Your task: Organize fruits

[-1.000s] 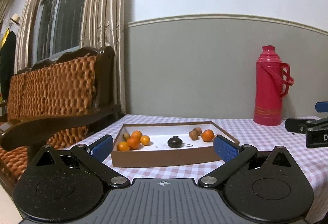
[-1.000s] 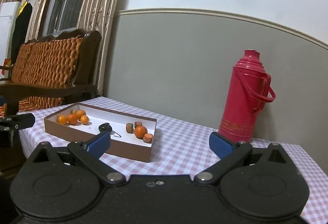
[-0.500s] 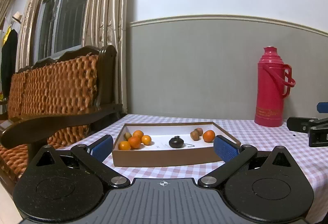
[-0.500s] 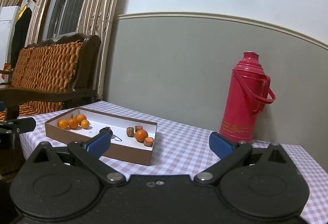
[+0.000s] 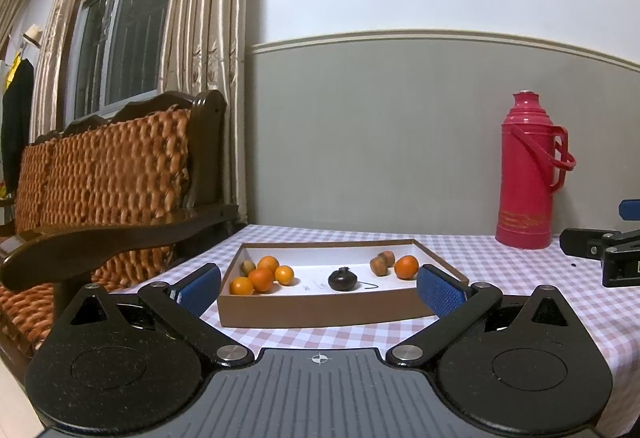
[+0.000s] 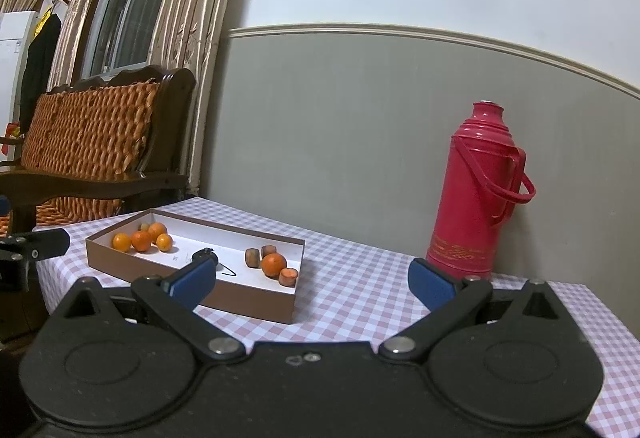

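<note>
Desk: covered in a pink-and-white checked cloth, set against a grey wall, with a wooden bench carrying woven cushions at its left end.

Red thermos: upright at the back of the desk near the wall, well apart from the box.

Box: shallow, brown outside and white inside, lying flat on the desk toward its left end.

Left gripper: fingers spread wide and released, nothing between them. It sits short of the box's near wall; in the left wrist view the box appears framed between the 2 blue pads, without contact.

Right gripper: fingers likewise spread and empty. In the right wrist view the box lies ahead and to the left, its right corner in line with the gap between the pads, and the left pad overlaps the box's near wall in the view.

Fruit, all inside the box:
- 4 oranges clustered at the left end, with 1 small brownish fruit behind them.
- 1 dark round fruit near the middle.
- 1 orange at the right end, just beside 2 brown pieces.
- 1 orange cut piece in front of that orange, seen only in the right wrist view.
</note>
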A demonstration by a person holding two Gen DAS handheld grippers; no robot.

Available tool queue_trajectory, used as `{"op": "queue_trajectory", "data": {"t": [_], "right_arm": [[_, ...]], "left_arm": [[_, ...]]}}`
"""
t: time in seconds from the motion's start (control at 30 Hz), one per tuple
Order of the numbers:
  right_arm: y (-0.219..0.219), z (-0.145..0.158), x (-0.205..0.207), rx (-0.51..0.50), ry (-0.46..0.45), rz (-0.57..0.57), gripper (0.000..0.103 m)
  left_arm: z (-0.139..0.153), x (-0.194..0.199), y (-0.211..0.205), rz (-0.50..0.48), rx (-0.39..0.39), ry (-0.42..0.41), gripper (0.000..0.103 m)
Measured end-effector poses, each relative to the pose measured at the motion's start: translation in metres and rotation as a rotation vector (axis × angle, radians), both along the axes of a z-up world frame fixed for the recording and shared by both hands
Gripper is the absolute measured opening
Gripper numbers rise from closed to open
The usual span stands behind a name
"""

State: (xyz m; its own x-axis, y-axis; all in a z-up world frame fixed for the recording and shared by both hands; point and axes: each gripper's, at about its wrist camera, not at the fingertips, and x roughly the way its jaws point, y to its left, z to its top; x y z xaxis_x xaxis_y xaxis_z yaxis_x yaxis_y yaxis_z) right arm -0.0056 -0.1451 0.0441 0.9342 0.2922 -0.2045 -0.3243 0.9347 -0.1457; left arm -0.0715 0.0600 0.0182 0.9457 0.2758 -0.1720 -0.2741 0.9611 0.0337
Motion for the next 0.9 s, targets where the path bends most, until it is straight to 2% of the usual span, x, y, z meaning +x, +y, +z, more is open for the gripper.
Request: {"op": "queue_trajectory", "data": {"t": [0.9], "right_arm": [[0.0042,0.0003,-0.0041,0.005,-0.002,-0.018,0.097]], "left_arm": [[0.0014,0.0016,-0.0028,0.001,-0.001,-0.004,0.103]]}}
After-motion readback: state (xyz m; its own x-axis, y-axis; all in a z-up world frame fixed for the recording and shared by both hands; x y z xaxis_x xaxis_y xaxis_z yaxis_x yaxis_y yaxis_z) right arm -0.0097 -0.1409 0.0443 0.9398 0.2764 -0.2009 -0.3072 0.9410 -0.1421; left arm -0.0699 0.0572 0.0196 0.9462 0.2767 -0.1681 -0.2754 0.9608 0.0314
